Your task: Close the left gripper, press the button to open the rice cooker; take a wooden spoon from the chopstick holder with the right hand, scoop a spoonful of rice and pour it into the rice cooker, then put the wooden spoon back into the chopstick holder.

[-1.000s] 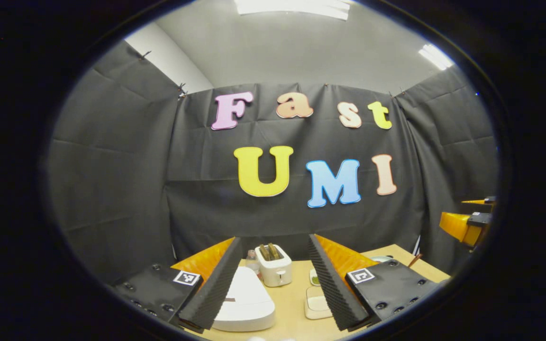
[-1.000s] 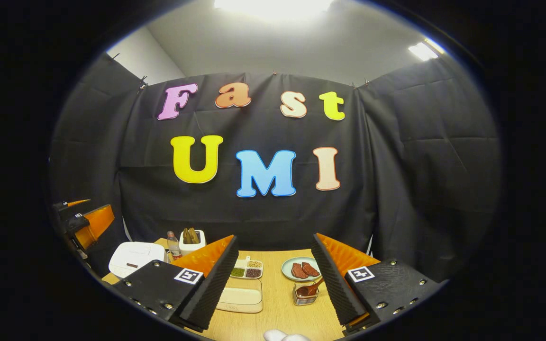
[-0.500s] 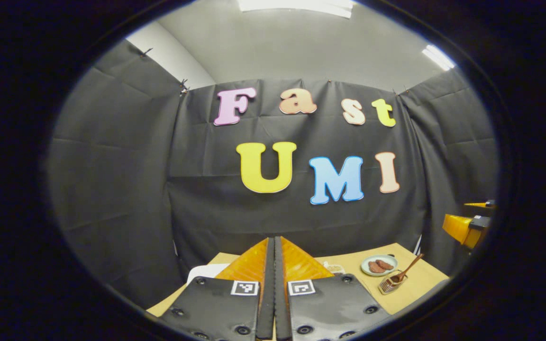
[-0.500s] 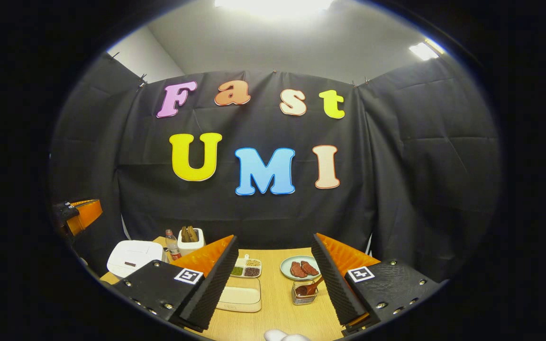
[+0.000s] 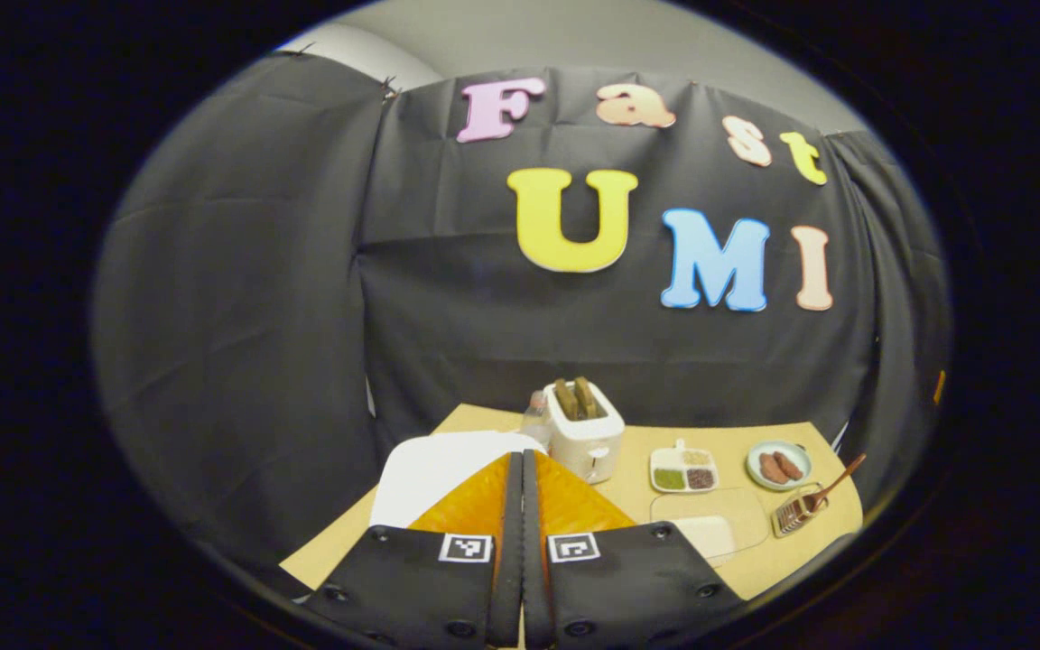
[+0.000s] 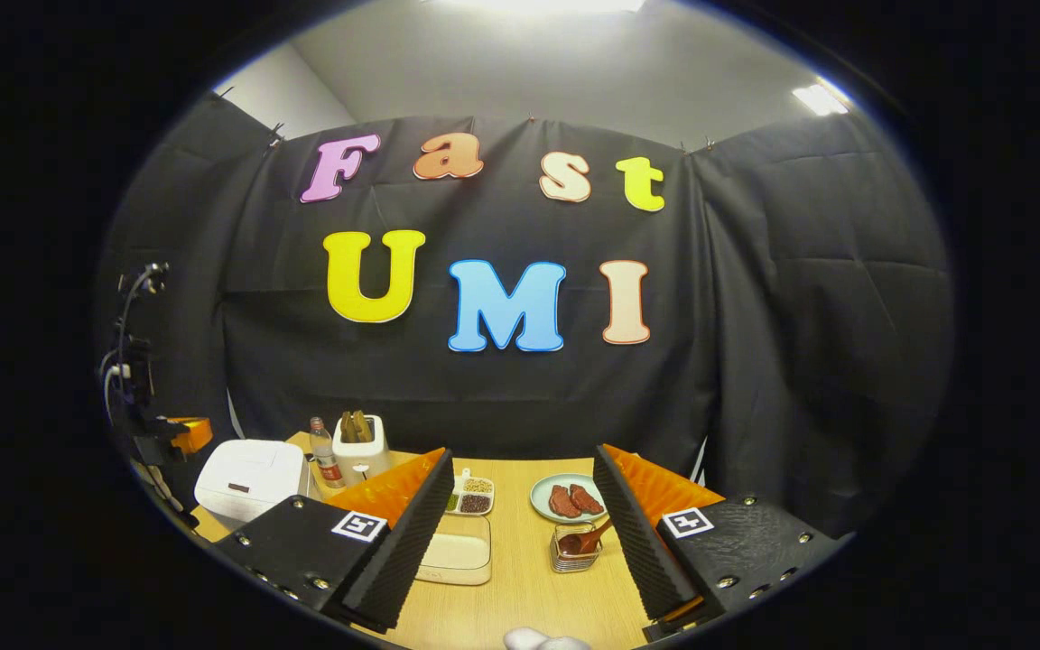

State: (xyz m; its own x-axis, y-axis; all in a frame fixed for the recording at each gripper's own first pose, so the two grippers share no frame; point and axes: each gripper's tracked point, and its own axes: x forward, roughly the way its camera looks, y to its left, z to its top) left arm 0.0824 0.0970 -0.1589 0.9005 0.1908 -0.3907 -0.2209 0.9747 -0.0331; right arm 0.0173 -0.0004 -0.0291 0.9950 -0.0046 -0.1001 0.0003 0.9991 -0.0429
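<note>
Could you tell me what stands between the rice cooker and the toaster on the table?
In the right gripper view, a small bottle stands between the rice cooker and the toaster.

Creased black cloth wall (image 6: 755, 361) hangs on three sides of the booth, pinned along its top edge. Above it a plain grey ceiling (image 6: 529, 63) carries bright white ceiling lights (image 6: 816, 97). A pale white room wall (image 6: 276, 95) shows over the cloth's upper left corner. The light wooden surface (image 6: 529, 578) runs back to the cloth
</note>
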